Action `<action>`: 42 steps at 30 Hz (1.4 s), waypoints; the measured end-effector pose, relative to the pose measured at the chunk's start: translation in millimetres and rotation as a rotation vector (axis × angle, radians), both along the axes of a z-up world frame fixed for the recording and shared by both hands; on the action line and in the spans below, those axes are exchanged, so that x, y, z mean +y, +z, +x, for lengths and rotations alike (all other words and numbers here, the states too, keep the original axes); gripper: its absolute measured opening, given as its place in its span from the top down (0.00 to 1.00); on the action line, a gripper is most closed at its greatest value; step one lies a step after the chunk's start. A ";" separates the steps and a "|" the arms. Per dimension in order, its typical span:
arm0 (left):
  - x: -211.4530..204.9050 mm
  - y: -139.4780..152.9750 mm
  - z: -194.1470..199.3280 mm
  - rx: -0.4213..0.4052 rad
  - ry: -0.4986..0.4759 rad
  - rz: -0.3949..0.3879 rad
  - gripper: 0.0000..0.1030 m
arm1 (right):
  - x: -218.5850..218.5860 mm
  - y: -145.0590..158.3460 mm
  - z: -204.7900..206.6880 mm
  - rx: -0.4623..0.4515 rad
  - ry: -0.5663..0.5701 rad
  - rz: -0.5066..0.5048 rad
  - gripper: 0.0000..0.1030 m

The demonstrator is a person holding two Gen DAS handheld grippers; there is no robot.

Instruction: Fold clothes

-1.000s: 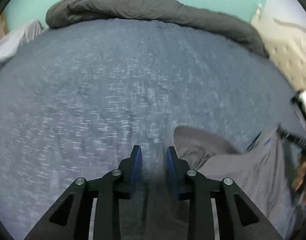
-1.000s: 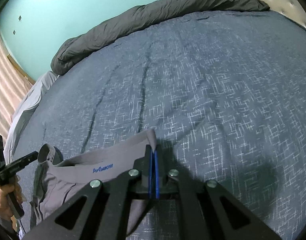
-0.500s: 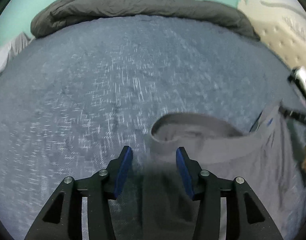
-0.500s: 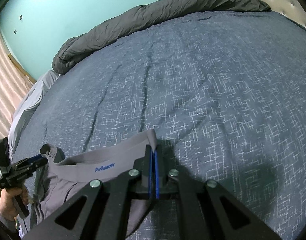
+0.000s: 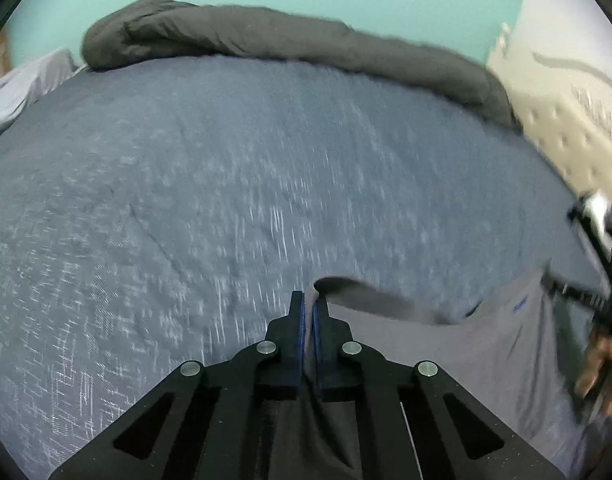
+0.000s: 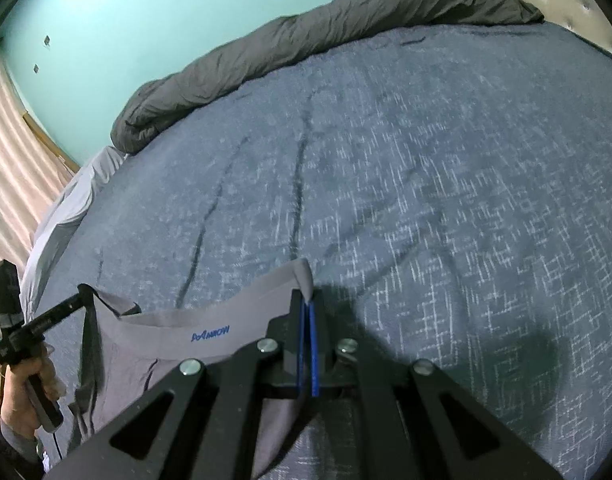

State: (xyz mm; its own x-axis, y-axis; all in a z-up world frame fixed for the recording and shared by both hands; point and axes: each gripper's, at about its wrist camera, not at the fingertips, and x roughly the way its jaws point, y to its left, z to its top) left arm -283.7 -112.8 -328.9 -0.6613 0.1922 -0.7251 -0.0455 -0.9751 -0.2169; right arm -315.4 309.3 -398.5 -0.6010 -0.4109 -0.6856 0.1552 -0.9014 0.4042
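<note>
While both fingers (image 5: 308,304) (image 6: 307,304) pinch its waistband, smooth grey shorts (image 6: 178,344) hang stretched.

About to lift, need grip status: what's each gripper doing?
Left gripper: closed on the grey garment waistband.
Right gripper: closed on the waistband's other end.
</note>
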 end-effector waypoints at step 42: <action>1.8 -28.2 -35.9 -0.051 -0.042 -0.112 0.63 | 1.6 -15.2 -28.7 -0.062 0.039 0.018 0.83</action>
